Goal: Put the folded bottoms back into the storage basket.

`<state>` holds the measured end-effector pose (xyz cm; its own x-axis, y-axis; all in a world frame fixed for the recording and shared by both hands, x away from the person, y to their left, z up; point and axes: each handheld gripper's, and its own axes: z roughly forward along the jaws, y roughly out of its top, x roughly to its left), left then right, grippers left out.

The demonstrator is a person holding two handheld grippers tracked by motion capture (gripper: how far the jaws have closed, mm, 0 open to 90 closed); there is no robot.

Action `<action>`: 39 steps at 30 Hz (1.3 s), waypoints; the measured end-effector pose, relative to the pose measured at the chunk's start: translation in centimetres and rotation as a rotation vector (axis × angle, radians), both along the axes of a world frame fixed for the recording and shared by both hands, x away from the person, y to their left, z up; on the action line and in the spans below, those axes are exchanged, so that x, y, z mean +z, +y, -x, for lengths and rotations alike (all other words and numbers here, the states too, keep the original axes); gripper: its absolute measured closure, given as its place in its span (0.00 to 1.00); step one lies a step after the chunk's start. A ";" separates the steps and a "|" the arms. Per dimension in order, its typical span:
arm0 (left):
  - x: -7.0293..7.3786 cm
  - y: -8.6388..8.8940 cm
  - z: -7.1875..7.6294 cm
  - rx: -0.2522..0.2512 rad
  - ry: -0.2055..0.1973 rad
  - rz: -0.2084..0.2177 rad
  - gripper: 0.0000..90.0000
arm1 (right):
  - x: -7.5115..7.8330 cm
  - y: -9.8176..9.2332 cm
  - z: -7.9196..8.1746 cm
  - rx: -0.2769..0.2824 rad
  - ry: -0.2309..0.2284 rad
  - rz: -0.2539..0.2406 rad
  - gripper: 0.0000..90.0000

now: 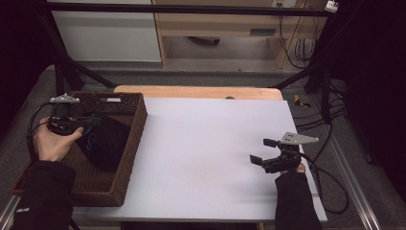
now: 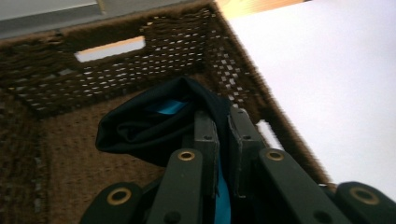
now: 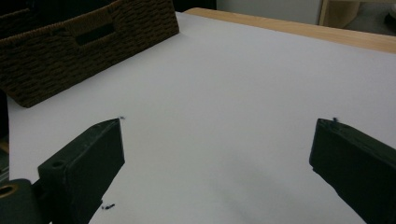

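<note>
1. One item is in hand: a dark garment (image 1: pixel 106 139) with a blue lining or label, lying inside the woven basket (image 1: pixel 128 158) at the left end of the table.
2. Left gripper (image 1: pixel 93 120): positioned over the basket interior. In the left gripper view its jaws are clenched on a fold of the dark garment (image 2: pixel 154 123), with blue fabric showing between the pads.
3. Right gripper (image 1: pixel 261 151): resting near the right edge of the white table surface (image 1: pixel 206 143), well apart from the basket. In the right gripper view its jaws stand wide apart with nothing between them; only bare table lies ahead.
4. Progress, as judged from the layout: the garment is bunched and rests mostly on the basket floor while the grip is already made. Whether it is being lifted out or set down cannot be told from these pictures.
5. Remaining work, if removal is intended: raise the garment clear of the basket wall (image 2: pixel 243 74) and carry it to the white surface, where the right gripper is free to assist.
6. Remaining work, if placement is intended: release the left jaws and withdraw.
7. Other garments on the table: none seen.
</note>
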<state>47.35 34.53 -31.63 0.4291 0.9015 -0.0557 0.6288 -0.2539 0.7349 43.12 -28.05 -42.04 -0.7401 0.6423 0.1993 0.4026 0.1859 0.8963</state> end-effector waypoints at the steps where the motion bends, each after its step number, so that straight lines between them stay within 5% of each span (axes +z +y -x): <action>1: -0.1 0.2 -0.2 0.011 0.001 -0.007 0.93 | 0.0 0.0 0.0 0.001 -0.001 0.001 0.04; 6: -1.2 2.0 -1.0 0.070 0.006 -0.053 0.91 | 0.0 0.0 0.0 0.001 -0.002 0.001 0.04; 9: -2.2 3.3 -1.1 0.102 -0.026 -0.070 0.76 | 0.0 0.1 0.0 0.002 -0.002 0.000 0.04; 14: -3.0 4.5 -0.2 0.121 -0.103 0.011 0.52 | -0.1 0.1 0.0 0.002 -0.001 0.004 0.04; 20: -3.1 4.6 0.9 0.092 -0.145 0.072 0.40 | -0.1 0.2 0.0 0.005 0.001 0.006 0.04; 25: -3.2 4.1 1.6 0.060 -0.124 0.116 0.28 | -0.1 0.2 -0.1 0.006 0.002 0.006 0.04; 30: -3.0 3.2 2.2 0.024 -0.139 0.097 0.24 | -0.1 0.2 -0.1 0.006 0.002 0.006 0.04; 36: -2.8 2.4 2.5 0.005 -0.122 0.126 0.15 | -0.1 0.2 0.0 0.005 0.002 0.005 0.04; 39: -2.6 1.6 2.7 0.002 -0.116 0.099 0.12 | -0.1 0.2 -0.1 0.006 0.002 0.004 0.04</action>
